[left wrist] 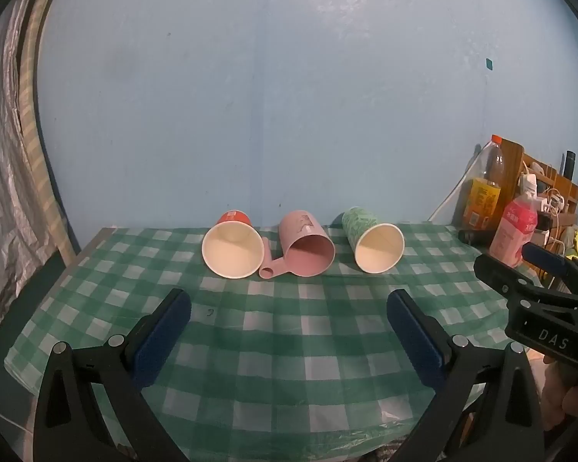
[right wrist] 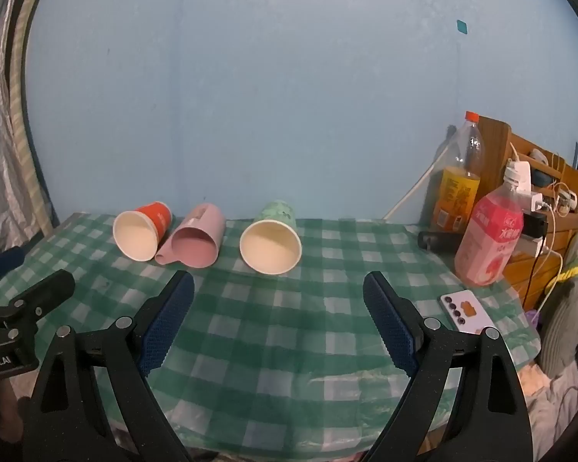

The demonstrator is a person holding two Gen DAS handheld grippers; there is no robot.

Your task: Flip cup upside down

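Three cups are seen lying on their sides at 12 o'clock: red paper cup (left wrist: 232, 244), pink mug (left wrist: 306, 248), green paper cup (left wrist: 373, 239). Left gripper (left wrist: 289, 331) and right gripper (right wrist: 279, 317) are spread wide, empty. "DAS" is read on the right gripper.

I see dim, cool, bluish light in both wrist views. The checked tablecloth (left wrist: 289, 331) carries only soft shadows. Fisheye distortion bends the wall (left wrist: 269, 96) and curtain (left wrist: 4, 177) at the dark rounded edges. Focus is slightly soft throughout, with faint grain.
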